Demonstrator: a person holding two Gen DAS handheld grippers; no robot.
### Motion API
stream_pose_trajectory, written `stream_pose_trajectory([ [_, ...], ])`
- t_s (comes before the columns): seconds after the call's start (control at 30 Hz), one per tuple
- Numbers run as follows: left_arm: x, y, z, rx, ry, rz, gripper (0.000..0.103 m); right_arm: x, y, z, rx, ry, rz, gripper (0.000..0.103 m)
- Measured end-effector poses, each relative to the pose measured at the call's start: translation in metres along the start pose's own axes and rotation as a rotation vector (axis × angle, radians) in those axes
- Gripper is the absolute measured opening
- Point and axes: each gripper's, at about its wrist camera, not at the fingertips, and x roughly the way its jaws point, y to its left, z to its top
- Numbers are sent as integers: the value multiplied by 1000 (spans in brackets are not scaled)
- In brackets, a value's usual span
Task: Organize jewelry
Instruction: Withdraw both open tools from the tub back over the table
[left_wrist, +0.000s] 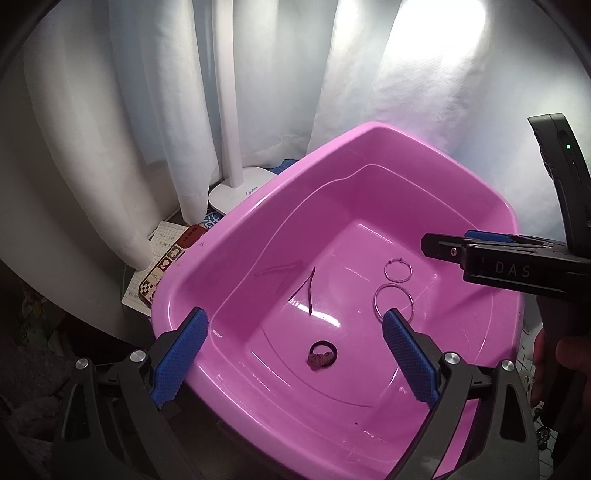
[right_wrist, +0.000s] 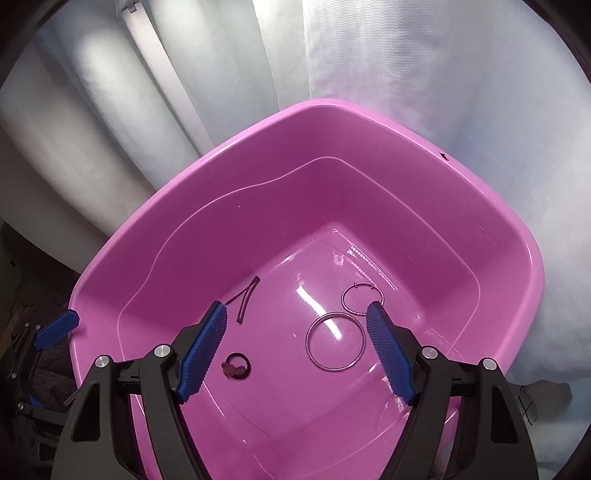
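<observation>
- Step in hand, as I judge it: sorting of pieces inside the pink basin (right_wrist: 461, 177); four pieces lie on its floor and neither of my claws carries anything.
- My right claw (right_wrist: 295, 339) hangs above the basin with its jaws spread wide and nothing between them; the large hoop (right_wrist: 334, 341) lies on the floor directly below the gap, closer to the right pad; the small hoop (right_wrist: 362, 298) lies just ahead of the right pad's tip, apart from the large hoop.
- The bent hair clip (right_wrist: 245, 300) lies just ahead of the left pad; the dark hair tie (right_wrist: 236, 369) lies beside the left pad, low and near.
- My left claw (left_wrist: 295, 354) is likewise spread wide and empty; the hair tie (left_wrist: 320, 356) lies below its gap.
- Next move, as I judge it: lower the right claw until both pads straddle one side of the large hoop, then close; the hoop is thin wire lying flat on glossy plastic, so the pads must reach the floor or the wire will slip out.
</observation>
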Motion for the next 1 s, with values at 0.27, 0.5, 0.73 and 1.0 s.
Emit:
stream_pose_trajectory([
  [0.27, -11, 10, -7, -7, -18, -21, 94, -14, 1, -15, 56, -59, -4, 74],
  [0.5, -22, 19, -11, -21, -35, -45, 94, -37, 5, -39, 127, -151, -4, 74],
  [0.73, -42, 4, -16, 42, -94, -99, 94, -85, -1, -82, 189, -278, -41, 74],
  [1.0, -67, -43, -31, 175, -149, -196, 95, -144, -22, -160, 288, -369, -140, 75],
])
